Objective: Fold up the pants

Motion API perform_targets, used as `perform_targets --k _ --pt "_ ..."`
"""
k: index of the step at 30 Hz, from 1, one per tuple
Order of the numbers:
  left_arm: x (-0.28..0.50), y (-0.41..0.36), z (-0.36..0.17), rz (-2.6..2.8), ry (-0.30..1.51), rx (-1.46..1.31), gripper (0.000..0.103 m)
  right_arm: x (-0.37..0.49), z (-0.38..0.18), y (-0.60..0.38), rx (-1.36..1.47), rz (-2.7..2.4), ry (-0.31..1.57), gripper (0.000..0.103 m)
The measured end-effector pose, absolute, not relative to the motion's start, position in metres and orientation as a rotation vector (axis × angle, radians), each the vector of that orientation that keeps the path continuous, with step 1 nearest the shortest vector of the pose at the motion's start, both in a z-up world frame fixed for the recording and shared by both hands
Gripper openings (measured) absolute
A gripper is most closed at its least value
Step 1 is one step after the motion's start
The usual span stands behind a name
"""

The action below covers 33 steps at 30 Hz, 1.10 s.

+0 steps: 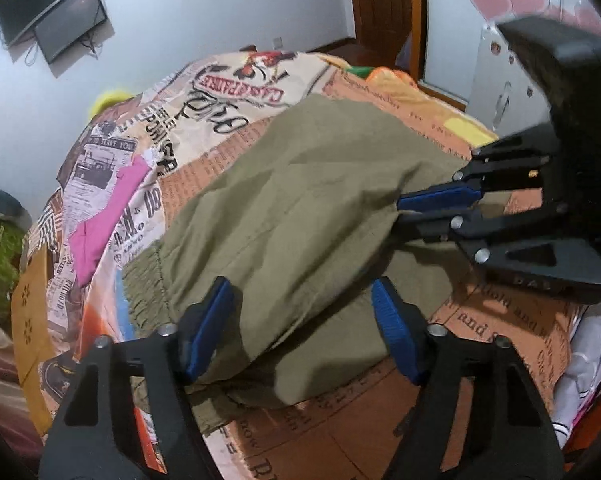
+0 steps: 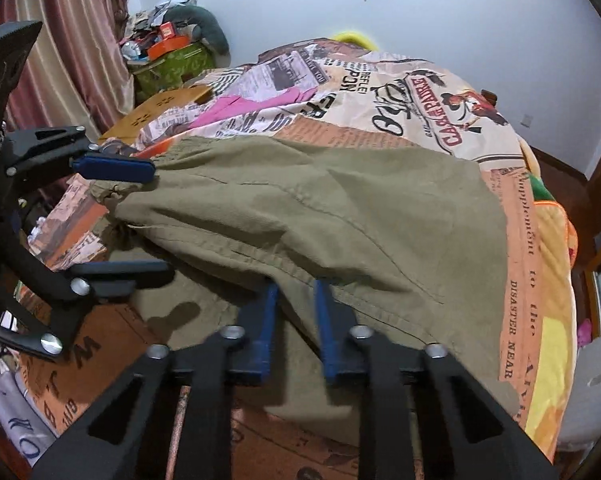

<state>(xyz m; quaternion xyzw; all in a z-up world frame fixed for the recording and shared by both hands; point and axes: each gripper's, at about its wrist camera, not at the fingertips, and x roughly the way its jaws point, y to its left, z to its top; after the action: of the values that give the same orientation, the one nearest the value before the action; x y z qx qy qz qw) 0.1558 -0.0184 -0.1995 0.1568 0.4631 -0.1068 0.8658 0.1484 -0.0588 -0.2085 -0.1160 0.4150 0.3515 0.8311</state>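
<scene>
Walls [image 2: 460, 12] plain pale, evenly lit. A dark wall-mounted screen [image 1: 70, 28] hangs at upper left of the left wrist view, cables trailing below it. The bed [image 2: 536, 216] carries a newspaper-print cover in cream and orange. Striped pink-and-beige curtains [image 2: 72, 52] occupy the upper left of the right wrist view, beside a cluttered green box [image 2: 172, 64]. Wooden door frame [image 1: 380, 0] at upper centre-right of the left wrist view; dark skirting [image 2: 556, 164] along the wall base.

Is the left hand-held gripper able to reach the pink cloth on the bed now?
Probably yes: the left hand-held gripper is open, and the pink cloth lies uncovered beyond the pants.
</scene>
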Motion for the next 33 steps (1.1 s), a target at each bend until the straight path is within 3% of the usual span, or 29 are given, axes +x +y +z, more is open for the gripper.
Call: perform_targets --k 6,8,11,17,25,30,33 --pt "0.16 -0.023 -0.211 -0.198 0.977 0.379 0.046 0.138 -0.199 -0.063 -0.239 0.767 0.852 0.008" --pt "0.161 -0.022 -0.21 -0.192 0.973 0.376 0.025 0.138 -0.197 -0.066 -0.227 0.772 0.848 0.007" --pt "0.158 -0.02 -0.202 -0.193 0.953 0.345 0.018 0.138 -0.194 -0.069 -0.215 0.779 0.848 0.007" --pt "0.144 -0.022 -0.191 -0.217 0.929 0.345 0.018 0.127 -0.187 -0.072 -0.224 0.798 0.828 0.006" --pt "0.134 -0.023 -0.216 -0.242 1.002 0.301 0.018 0.117 -0.206 -0.072 -0.233 0.802 0.897 0.006" --pt "0.124 -0.019 -0.211 -0.216 1.007 0.28 0.032 0.118 -0.209 -0.074 -0.21 0.771 0.933 0.01" --pt "0.114 -0.007 -0.199 -0.199 0.984 0.236 0.048 0.119 -0.205 -0.081 -0.189 0.758 0.958 0.015"
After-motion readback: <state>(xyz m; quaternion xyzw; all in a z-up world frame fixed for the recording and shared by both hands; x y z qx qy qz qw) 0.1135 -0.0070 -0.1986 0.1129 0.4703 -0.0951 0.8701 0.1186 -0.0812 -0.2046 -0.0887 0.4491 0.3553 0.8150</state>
